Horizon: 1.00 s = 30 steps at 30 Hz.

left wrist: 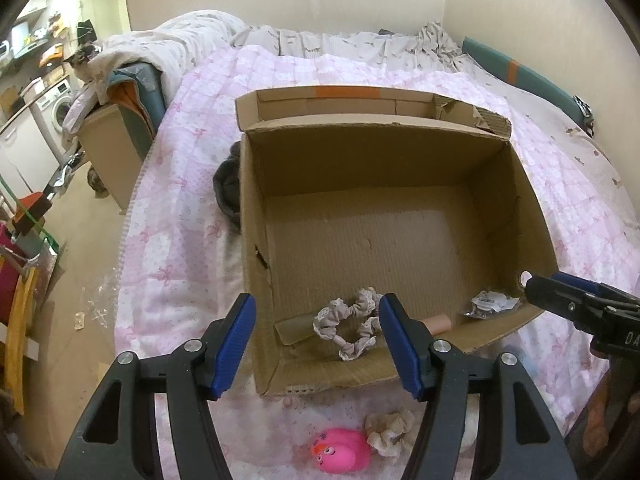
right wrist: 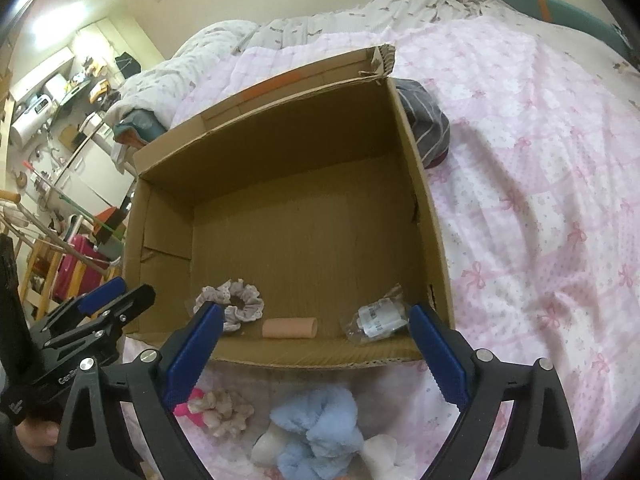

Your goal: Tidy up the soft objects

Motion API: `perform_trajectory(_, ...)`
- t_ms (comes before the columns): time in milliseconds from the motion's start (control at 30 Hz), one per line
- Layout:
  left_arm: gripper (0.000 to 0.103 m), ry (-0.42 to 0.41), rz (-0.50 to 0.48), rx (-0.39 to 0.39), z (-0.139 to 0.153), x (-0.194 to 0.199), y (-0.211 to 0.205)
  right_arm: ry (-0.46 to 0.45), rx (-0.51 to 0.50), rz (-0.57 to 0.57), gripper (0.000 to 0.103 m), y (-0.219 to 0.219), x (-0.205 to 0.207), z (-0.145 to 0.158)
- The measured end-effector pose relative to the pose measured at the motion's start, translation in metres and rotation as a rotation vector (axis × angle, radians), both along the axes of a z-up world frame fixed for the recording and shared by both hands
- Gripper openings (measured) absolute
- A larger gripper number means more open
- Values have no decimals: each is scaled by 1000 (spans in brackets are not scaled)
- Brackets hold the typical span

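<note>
Both grippers hang over the near edge of the cardboard box on the bed, left gripper half open, right gripper spread wide, neither holding anything. A frilly scrunchie, a small peach roll and a plastic packet lie inside along the near wall.

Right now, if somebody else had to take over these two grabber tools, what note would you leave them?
Left gripper: jaws open, nothing in them, above the near edge of the cardboard box.
Right gripper: jaws wide open, holding nothing.
Done: in the box lie a lace-trimmed scrunchie, a peach roll and a clear plastic packet.
Left: on the pink bedspread before the box wait a pink rubber duck, a beige scrunchie and a fluffy blue scrunchie. White soft pieces beside it are unclear.
</note>
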State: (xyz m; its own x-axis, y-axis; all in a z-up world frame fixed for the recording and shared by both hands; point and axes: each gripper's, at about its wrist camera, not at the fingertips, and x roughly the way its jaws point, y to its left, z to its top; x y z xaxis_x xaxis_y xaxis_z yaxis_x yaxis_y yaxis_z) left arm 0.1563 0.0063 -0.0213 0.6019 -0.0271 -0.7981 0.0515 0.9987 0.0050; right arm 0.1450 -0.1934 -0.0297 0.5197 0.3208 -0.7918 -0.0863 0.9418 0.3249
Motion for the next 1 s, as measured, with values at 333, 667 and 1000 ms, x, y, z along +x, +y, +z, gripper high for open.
perform_trajectory(333, 61, -44, 124, -16, 19, -26, 29, -48, -35, 8, 100, 1, -21, 16)
perform_trajectory(667, 61, -50, 163, -60, 25, -57, 45, -57, 52, -32, 103, -4, -54, 16)
perform_trajectory(1000, 70, -53, 231, -88, 25, -79, 54, -96, 53, -72, 103, -10, -74, 21)
